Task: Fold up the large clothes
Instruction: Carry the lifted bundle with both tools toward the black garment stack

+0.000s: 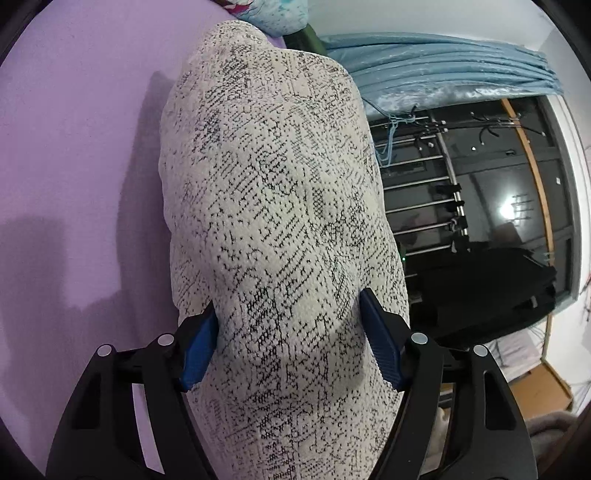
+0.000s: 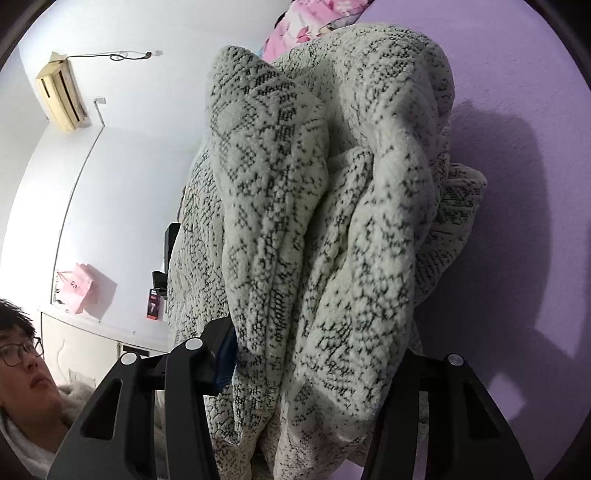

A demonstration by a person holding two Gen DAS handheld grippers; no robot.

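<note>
A thick white knit garment with black speckled pattern point(image 1: 273, 221) fills the middle of the left wrist view, bunched and stretching away over a lilac sheet point(image 1: 74, 166). My left gripper point(image 1: 288, 332) has its blue pads point(image 1: 380, 347) pressed into both sides of the cloth, shut on it. In the right wrist view the same garment point(image 2: 325, 240) hangs in thick folds. My right gripper point(image 2: 314, 365) is shut on a wad of it; only the left blue pad point(image 2: 226, 354) shows, the other is hidden by cloth.
A blue curtain point(image 1: 443, 66) and dark window with a metal rack point(image 1: 424, 192) lie to the right in the left wrist view. A pink floral quilt point(image 2: 306, 22), a person's face point(image 2: 26, 362), a white wall and an air conditioner point(image 2: 61, 96) show in the right wrist view.
</note>
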